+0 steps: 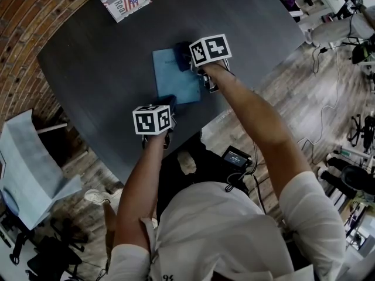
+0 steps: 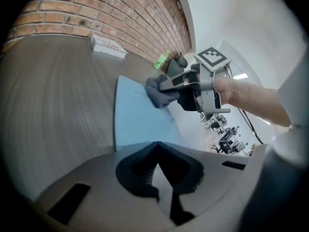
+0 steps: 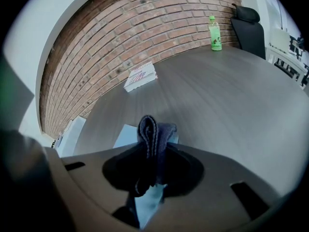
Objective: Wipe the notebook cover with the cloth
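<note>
Head view showed the left gripper (image 1: 167, 103) at the near edge of the light blue notebook (image 1: 174, 78), which lay flat on the dark table (image 1: 88, 69). Its jaws were closed together with nothing between them, and the tips seemed to rest on that edge as a hold-down. Further right, at the notebook's far corner, the dark cloth (image 1: 182, 56) sat bunched on the cover, clamped as a folded wad in the right gripper (image 1: 199, 63). Only a short fold stuck out past those jaws. If that gripper tilted during a stroke, its hard jaw tips could drag on the cover instead of the fabric. If the left gripper pressed too lightly, the notebook would likely slide on the smooth tabletop with each wipe.
</note>
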